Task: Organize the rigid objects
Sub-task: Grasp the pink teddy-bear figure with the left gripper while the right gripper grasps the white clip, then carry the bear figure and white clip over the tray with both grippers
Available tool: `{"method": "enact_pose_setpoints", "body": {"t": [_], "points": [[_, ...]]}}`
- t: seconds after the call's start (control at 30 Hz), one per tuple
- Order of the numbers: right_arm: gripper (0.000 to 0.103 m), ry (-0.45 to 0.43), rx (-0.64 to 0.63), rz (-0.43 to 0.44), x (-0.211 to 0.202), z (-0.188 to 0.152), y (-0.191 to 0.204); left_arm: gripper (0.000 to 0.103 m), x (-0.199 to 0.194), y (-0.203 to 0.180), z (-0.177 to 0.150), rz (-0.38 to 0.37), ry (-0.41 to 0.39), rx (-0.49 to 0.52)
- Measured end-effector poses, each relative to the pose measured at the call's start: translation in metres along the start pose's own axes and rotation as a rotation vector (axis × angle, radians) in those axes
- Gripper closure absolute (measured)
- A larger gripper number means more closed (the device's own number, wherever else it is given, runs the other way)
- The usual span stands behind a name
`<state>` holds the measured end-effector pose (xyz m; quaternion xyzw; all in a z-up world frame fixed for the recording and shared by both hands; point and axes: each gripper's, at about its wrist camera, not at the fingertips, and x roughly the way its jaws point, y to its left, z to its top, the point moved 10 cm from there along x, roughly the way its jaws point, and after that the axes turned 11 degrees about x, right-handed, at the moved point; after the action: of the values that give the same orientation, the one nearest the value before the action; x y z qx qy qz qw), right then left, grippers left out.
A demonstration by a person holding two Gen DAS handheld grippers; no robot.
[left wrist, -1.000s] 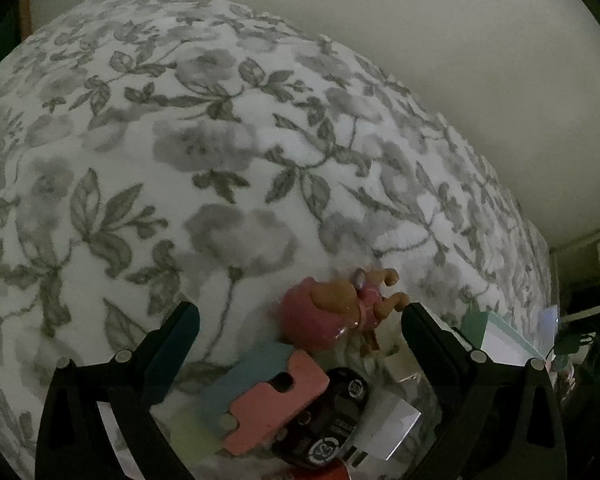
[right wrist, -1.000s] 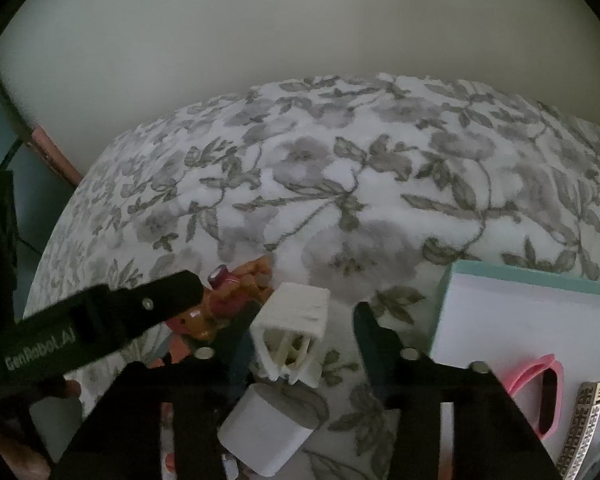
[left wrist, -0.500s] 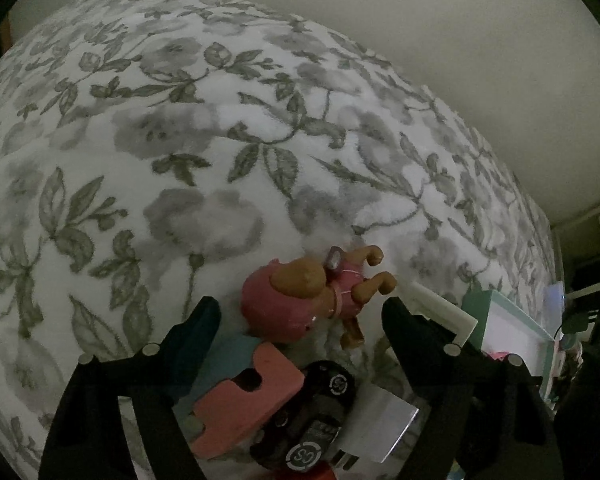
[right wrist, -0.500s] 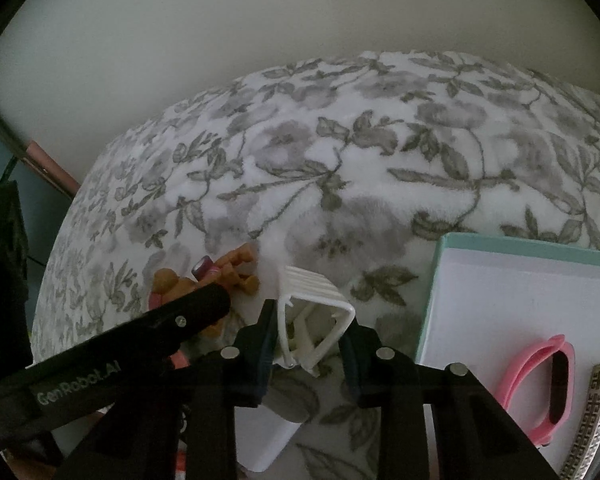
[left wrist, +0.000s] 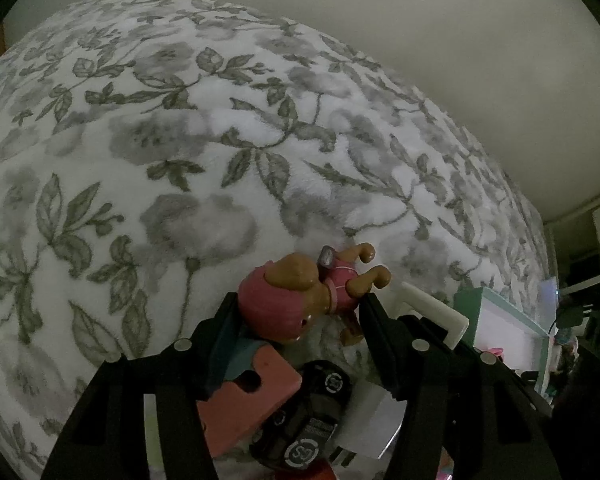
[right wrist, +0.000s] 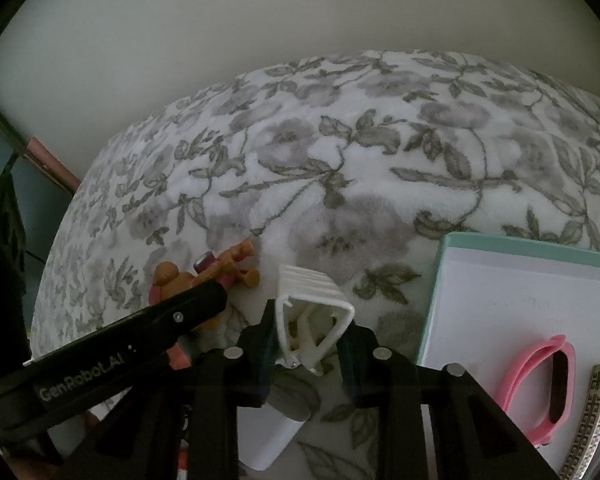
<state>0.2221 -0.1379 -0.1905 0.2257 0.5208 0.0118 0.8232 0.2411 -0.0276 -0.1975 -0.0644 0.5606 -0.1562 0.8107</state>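
The black plastic left claw (left wrist: 300, 312) has two thick fingers with dark blue-green pads inside and round silver screws on top. The black plastic right claw (right wrist: 306, 334) looks the same. White letters on the left claw's side read "GenRobot.AI".

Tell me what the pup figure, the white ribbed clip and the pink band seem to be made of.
Pup figure: likely hard moulded plastic, glossy; highlights on the head.
White ribbed clip: apparently rigid plastic, matte, with thin ribs and struts; the right tongs clamp it.
Pink band: probably silicone or rubber, smooth, bent in a loop in the tray.
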Motion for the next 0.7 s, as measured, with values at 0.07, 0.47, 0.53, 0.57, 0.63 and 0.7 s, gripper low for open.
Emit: {"method": "enact_pose_setpoints", "body": {"t": [0.07, 0.47, 0.53, 0.57, 0.63, 0.7], "points": [[0.077, -0.004, -0.007, -0.002, -0.003, 0.001, 0.001, 0.041, -0.004, -0.001, 0.002, -0.004, -0.009, 0.001], [0.077, -0.045, -0.026, 0.009, -0.025, 0.009, 0.004, 0.041, -0.036, -0.013, 0.020, -0.016, -0.084, -0.012], [0.077, -0.055, -0.029, 0.008, -0.031, 0.012, 0.004, 0.041, -0.042, -0.016, 0.023, -0.014, -0.098, -0.010], [0.077, -0.060, -0.028, 0.005, -0.034, 0.013, 0.003, 0.041, -0.046, -0.019, 0.025, -0.016, -0.107, -0.007], [0.077, -0.068, -0.024, -0.006, -0.041, 0.015, -0.001, 0.041, -0.053, -0.024, 0.027, -0.020, -0.119, -0.003], [0.077, -0.075, -0.016, -0.016, -0.048, 0.017, -0.008, 0.041, -0.059, -0.031, 0.029, -0.021, -0.129, 0.006]]}}
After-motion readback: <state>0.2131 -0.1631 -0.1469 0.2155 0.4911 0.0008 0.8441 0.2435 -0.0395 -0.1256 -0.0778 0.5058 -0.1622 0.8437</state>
